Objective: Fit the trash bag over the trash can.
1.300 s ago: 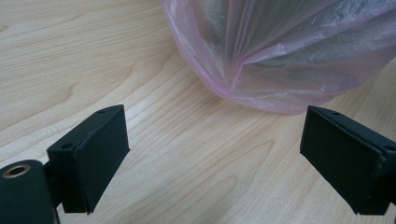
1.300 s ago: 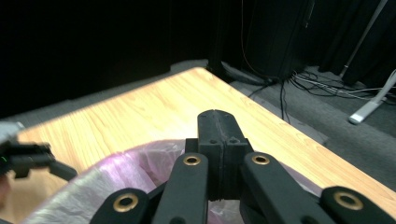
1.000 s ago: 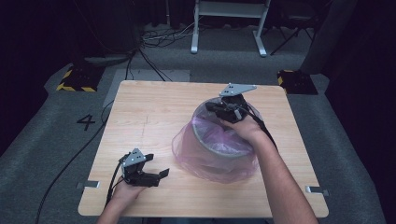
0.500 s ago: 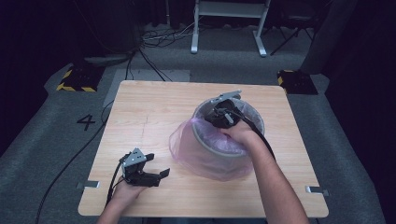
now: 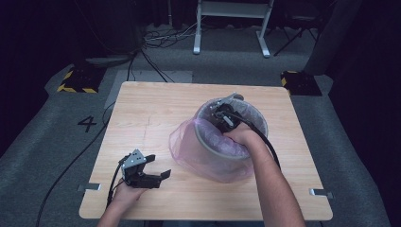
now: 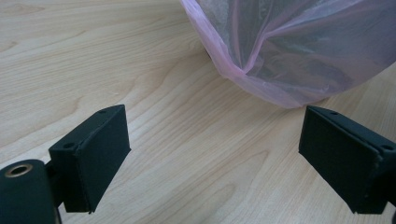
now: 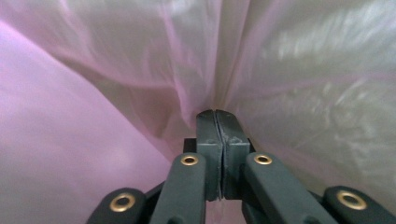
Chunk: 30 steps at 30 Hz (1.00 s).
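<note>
A grey round bin [image 5: 202, 138] stands right of the table's middle, and a thin pink plastic bag [image 5: 189, 153] is draped over its rim and down its near left side. My right gripper [image 5: 222, 116] reaches down inside the bin, tipped toward its far wall. In the right gripper view its jaws [image 7: 215, 114] are pressed together with the pink film [image 7: 93, 93] gathered into folds at their tips. My left gripper [image 5: 158, 166] rests on the table near the front left, open, with nothing between its jaws [image 6: 215, 130]. Ahead of it lies the bag's bulging lower edge [image 6: 289, 51].
The wooden table [image 5: 156, 109] has bare surface at its far and left parts. Black cables trail from both grippers. Off the table, on the dark floor, are a white frame [image 5: 231, 28] and yellow-black marked blocks [image 5: 78, 80].
The right hand has sunk from the bin's far rim down into the bin, taking the pink film with it. The left gripper has stayed put.
</note>
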Each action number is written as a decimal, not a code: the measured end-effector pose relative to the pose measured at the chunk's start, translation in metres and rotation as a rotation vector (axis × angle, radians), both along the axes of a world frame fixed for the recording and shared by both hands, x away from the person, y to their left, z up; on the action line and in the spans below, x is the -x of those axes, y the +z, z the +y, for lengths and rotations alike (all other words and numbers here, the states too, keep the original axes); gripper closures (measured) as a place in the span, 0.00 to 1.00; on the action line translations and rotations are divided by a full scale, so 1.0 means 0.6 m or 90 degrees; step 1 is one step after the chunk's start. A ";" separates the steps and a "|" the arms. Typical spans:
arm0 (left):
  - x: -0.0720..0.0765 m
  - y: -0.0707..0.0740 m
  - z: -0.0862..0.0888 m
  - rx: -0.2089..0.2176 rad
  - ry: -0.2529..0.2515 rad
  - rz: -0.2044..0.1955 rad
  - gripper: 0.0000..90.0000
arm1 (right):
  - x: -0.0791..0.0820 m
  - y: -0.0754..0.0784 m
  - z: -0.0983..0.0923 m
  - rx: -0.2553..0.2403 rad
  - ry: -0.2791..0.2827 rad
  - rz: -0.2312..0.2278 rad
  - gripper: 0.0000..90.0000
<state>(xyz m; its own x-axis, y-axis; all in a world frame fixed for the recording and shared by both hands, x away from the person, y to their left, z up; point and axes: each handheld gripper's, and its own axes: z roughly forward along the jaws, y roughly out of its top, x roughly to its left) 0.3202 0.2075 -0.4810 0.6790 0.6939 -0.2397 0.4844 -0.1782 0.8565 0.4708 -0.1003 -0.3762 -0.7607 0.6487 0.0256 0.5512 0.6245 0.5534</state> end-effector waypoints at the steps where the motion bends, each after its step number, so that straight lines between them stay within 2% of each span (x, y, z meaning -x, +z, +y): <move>1: 0.000 0.000 0.000 0.000 0.003 0.000 0.10 | 0.000 0.006 0.000 -0.012 0.000 -0.001 0.88; 2: -0.001 0.000 0.000 -0.001 0.004 0.000 0.10 | 0.001 0.013 0.000 -0.021 -0.004 -0.003 0.81; 4: -0.001 0.000 0.001 0.000 0.009 -0.001 0.09 | 0.006 0.032 -0.002 -0.036 -0.003 -0.023 0.80; 6: 0.000 0.000 0.003 0.002 0.012 -0.003 0.09 | 0.013 0.053 -0.007 -0.054 -0.001 -0.028 0.77; 8: 0.000 0.001 0.005 -0.001 0.017 -0.003 0.09 | 0.024 0.070 -0.012 -0.061 0.021 -0.042 0.73; 10: -0.001 0.001 0.006 0.002 0.020 -0.005 0.09 | 0.037 0.087 -0.016 -0.084 0.031 -0.050 0.72; 13: -0.002 0.001 0.006 -0.004 0.022 -0.004 0.09 | 0.055 0.097 -0.011 -0.108 0.045 -0.045 0.71; 17: -0.003 -0.002 0.004 -0.005 0.023 -0.002 0.08 | 0.060 0.082 0.005 -0.085 0.069 -0.022 0.76; 18: -0.003 -0.002 0.004 -0.005 0.023 -0.001 0.08 | 0.059 0.072 0.007 -0.079 0.073 -0.017 0.81; 20: -0.004 -0.002 0.003 -0.010 0.023 -0.002 0.08 | 0.056 0.055 0.012 -0.053 0.079 -0.006 0.86; 21: -0.005 -0.003 0.003 -0.011 0.022 -0.001 0.08 | 0.055 0.042 0.016 -0.024 0.090 0.001 0.88; 24: -0.006 -0.006 0.001 -0.024 0.023 0.002 0.09 | 0.054 0.015 0.026 0.021 0.099 0.046 0.90; 28: -0.006 -0.005 0.003 -0.017 0.025 -0.002 0.08 | 0.048 -0.012 0.033 0.065 0.105 0.110 0.91; 30: -0.005 -0.005 0.004 -0.016 0.026 -0.001 0.08 | 0.043 -0.027 0.036 0.068 0.100 0.137 0.91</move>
